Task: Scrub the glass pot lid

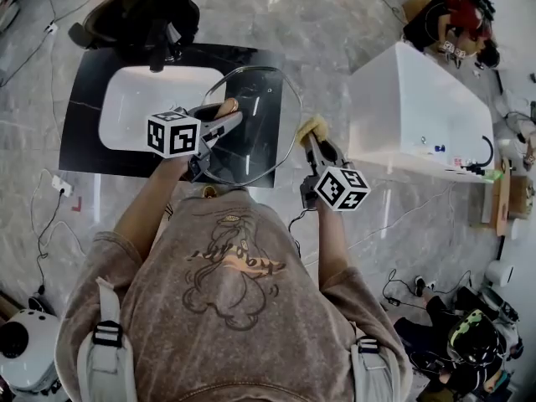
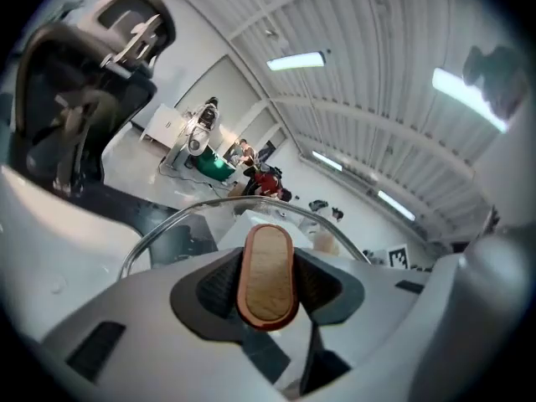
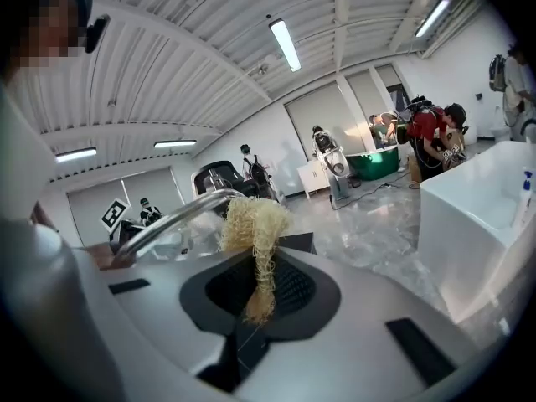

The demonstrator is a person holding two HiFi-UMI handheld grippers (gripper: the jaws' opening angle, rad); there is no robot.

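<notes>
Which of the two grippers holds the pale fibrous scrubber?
The right gripper: its jaws pinch the straw-coloured scrubber, beside the rim of the glass lid. The left gripper instead clamps the lid's wooden knob.

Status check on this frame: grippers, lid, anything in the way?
Left gripper shut on the wooden knob, glass lid held above the counter. Right gripper shut on the loofah scrubber, at the lid's rim; contact unclear. Nothing between them.

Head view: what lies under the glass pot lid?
Through the glass lid the black countertop shows, next to the white basin. The left gripper, clamping the knob, hides the part beneath it.
</notes>
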